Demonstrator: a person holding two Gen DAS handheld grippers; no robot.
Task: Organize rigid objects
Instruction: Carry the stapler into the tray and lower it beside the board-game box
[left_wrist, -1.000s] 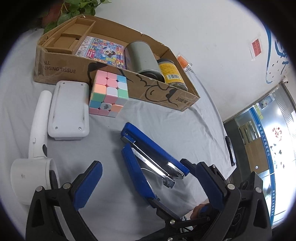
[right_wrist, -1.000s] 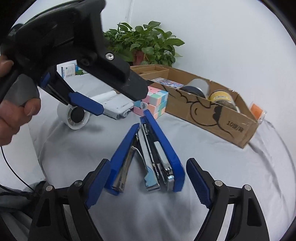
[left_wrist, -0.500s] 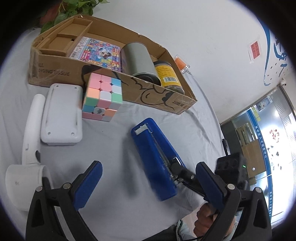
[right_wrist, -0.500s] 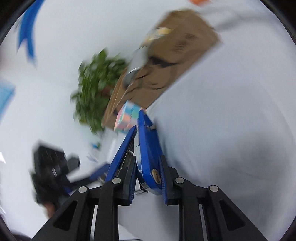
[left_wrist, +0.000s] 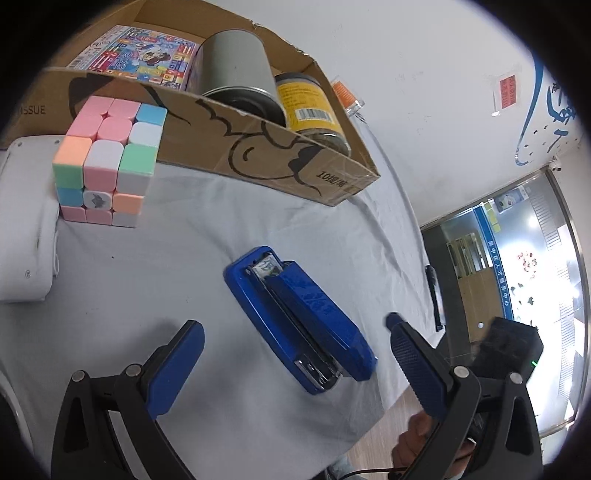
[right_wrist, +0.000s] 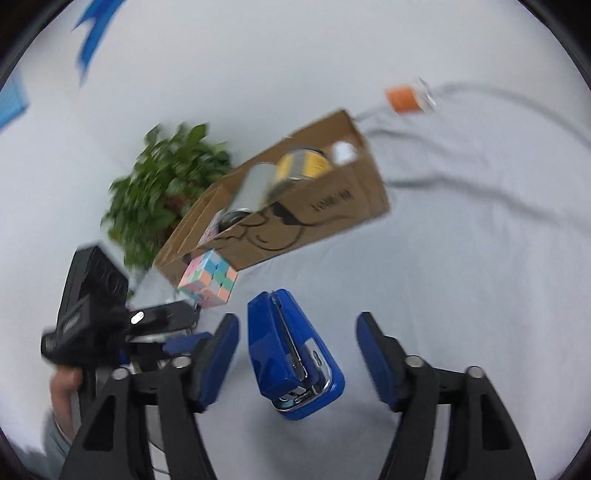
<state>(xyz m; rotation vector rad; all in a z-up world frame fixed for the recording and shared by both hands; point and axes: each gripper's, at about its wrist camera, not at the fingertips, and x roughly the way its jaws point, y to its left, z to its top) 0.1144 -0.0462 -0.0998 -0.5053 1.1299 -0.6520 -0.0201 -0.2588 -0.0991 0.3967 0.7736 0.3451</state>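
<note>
A blue stapler (left_wrist: 301, 319) lies closed on the grey cloth, between the open fingers of my left gripper (left_wrist: 295, 354). It also shows in the right wrist view (right_wrist: 293, 354), lying between the open fingers of my right gripper (right_wrist: 297, 347), not gripped. A pastel puzzle cube (left_wrist: 107, 162) stands in front of the cardboard box (left_wrist: 258, 147), which holds a grey tin (left_wrist: 240, 70), a yellow-labelled jar (left_wrist: 310, 110) and a colourful flat box (left_wrist: 136, 55). The cube also shows in the right wrist view (right_wrist: 208, 278).
A white plastic device (left_wrist: 26, 229) lies left of the cube. A potted plant (right_wrist: 166, 188) stands behind the box. A small orange-capped container (right_wrist: 406, 98) sits beyond the box's far end. The table edge (left_wrist: 391, 387) runs just right of the stapler.
The stapler was open on the cloth; my right gripper shut on it, closing it, then opened and let it go. The left gripper moved closer to the stapler.
</note>
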